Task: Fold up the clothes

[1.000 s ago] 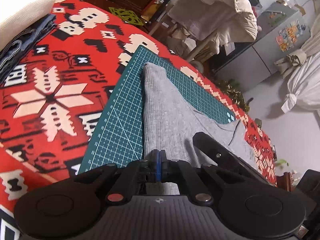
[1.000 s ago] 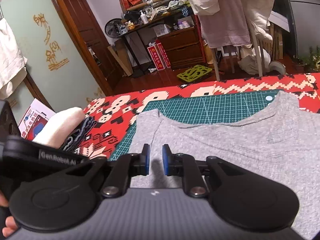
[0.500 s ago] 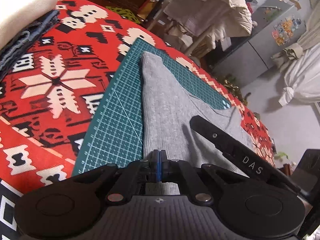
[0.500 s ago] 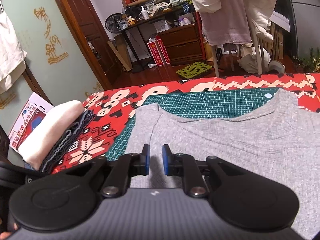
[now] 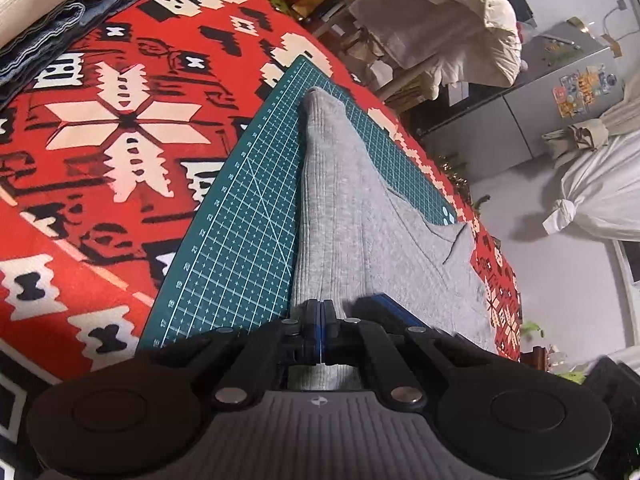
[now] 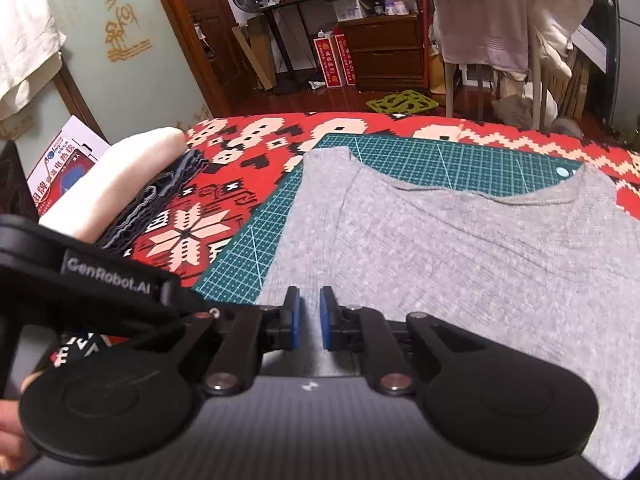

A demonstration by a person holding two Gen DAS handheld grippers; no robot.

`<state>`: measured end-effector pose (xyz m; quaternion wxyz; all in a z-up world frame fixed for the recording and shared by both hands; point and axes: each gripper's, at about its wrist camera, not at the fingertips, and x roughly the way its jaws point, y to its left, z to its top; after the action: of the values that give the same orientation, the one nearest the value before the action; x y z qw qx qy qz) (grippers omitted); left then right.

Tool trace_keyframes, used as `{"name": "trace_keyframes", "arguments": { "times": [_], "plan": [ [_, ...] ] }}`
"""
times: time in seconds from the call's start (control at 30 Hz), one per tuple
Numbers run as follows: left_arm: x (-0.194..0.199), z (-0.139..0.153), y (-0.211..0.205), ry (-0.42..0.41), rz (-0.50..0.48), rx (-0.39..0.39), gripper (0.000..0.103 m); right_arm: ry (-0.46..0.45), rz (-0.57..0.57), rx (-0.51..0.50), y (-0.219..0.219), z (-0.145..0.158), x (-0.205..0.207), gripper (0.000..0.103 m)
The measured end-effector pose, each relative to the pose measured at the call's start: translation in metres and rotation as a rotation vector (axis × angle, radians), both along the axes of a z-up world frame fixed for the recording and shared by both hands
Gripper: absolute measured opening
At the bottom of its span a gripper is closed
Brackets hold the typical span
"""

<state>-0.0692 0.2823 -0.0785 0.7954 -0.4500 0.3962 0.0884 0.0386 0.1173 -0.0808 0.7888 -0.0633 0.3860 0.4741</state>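
Note:
A grey ribbed garment (image 5: 340,208) lies flat on a green cutting mat (image 5: 248,220), with one shoulder strap pointing away. My left gripper (image 5: 321,320) is shut on the garment's near left edge, and the cloth runs under its blue pads. The right wrist view shows the same garment (image 6: 460,260) spread over the mat (image 6: 460,160), its neckline at the far side. My right gripper (image 6: 309,316) hovers over the near part of the cloth, open by a narrow gap with nothing between the pads. The left gripper's black body (image 6: 104,280) sits just to its left.
A red patterned tablecloth (image 5: 100,140) covers the table. At the left stand a folded white piece (image 6: 112,184) and folded denim (image 6: 160,196). Beyond the table a chair draped with clothes (image 6: 500,12) and a dresser (image 6: 384,52) stand on the floor.
The right gripper's long black finger has drawn out of the left wrist view, leaving only a blue-edged tip. The left gripper's body has come back into the right wrist view. Both grippers keep their states.

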Motion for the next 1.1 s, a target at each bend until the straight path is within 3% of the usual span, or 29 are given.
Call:
{"name": "trace_keyframes", "arguments": {
  "times": [0.3,0.53,0.97,1.07,1.1],
  "plan": [
    [-0.005,0.005,-0.010,0.061,-0.067,0.006,0.002,-0.042,0.019,-0.085,-0.012,0.008,-0.024,0.013],
    [-0.008,0.006,-0.020,0.091,-0.109,0.029,0.002,-0.021,0.027,-0.111,-0.026,0.010,-0.040,0.013],
    [-0.027,0.010,-0.029,0.100,-0.174,0.009,0.004,-0.016,0.021,-0.096,-0.045,0.020,-0.055,0.015],
    [-0.023,0.019,-0.032,0.066,-0.191,0.042,0.008,-0.029,-0.015,-0.065,-0.051,0.030,-0.050,0.024],
    [-0.022,0.023,-0.033,0.051,-0.194,0.067,0.010,-0.035,-0.028,-0.054,-0.053,0.034,-0.048,0.032]
  ]
}}
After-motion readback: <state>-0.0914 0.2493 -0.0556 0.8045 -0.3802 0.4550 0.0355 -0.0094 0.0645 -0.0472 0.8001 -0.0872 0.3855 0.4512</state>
